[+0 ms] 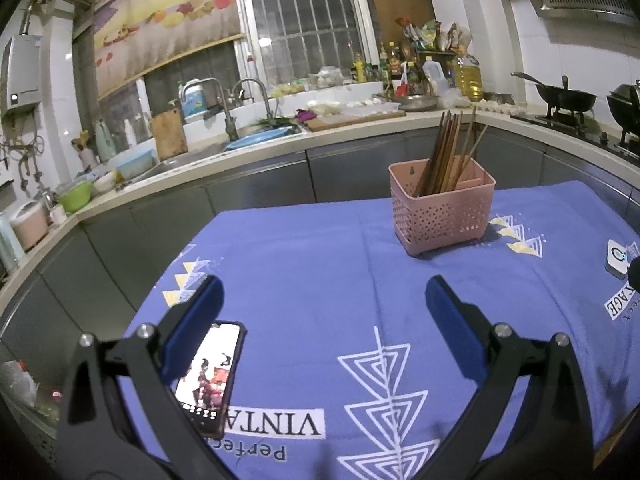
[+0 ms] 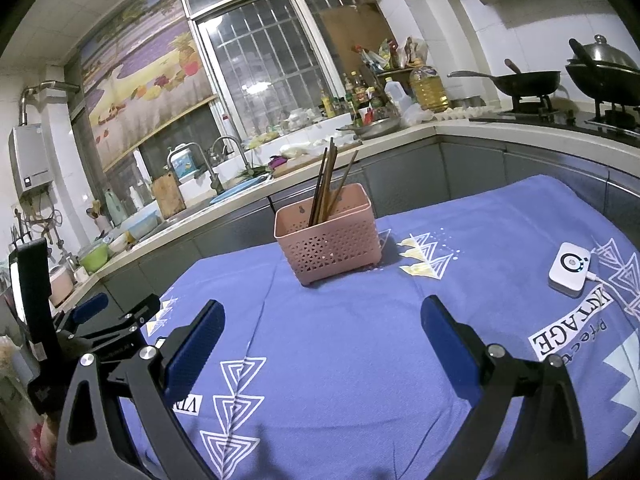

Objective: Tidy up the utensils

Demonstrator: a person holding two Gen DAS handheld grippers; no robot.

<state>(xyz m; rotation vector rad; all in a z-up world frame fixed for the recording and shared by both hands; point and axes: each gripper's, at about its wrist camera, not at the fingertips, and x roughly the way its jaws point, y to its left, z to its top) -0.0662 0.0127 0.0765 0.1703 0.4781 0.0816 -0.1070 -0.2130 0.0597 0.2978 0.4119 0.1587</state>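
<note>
A pink perforated utensil basket (image 1: 442, 210) (image 2: 330, 236) stands on the blue tablecloth toward the table's far side. Several brown chopsticks (image 1: 444, 156) (image 2: 326, 180) lean upright inside it. My left gripper (image 1: 322, 300) hovers over the cloth well short of the basket, open, with nothing between its blue pads. My right gripper (image 2: 322, 320) is also open and empty, in front of the basket. In the right wrist view the left gripper (image 2: 116, 312) shows at the left edge.
A lit phone (image 1: 212, 376) lies on the cloth under my left finger. A small white device (image 2: 570, 268) (image 1: 618, 258) with a cable sits at the table's right. The table (image 2: 360, 360) carries a blue printed cloth. Beyond it runs a cluttered kitchen counter (image 1: 280, 148) with sink, bottles and woks.
</note>
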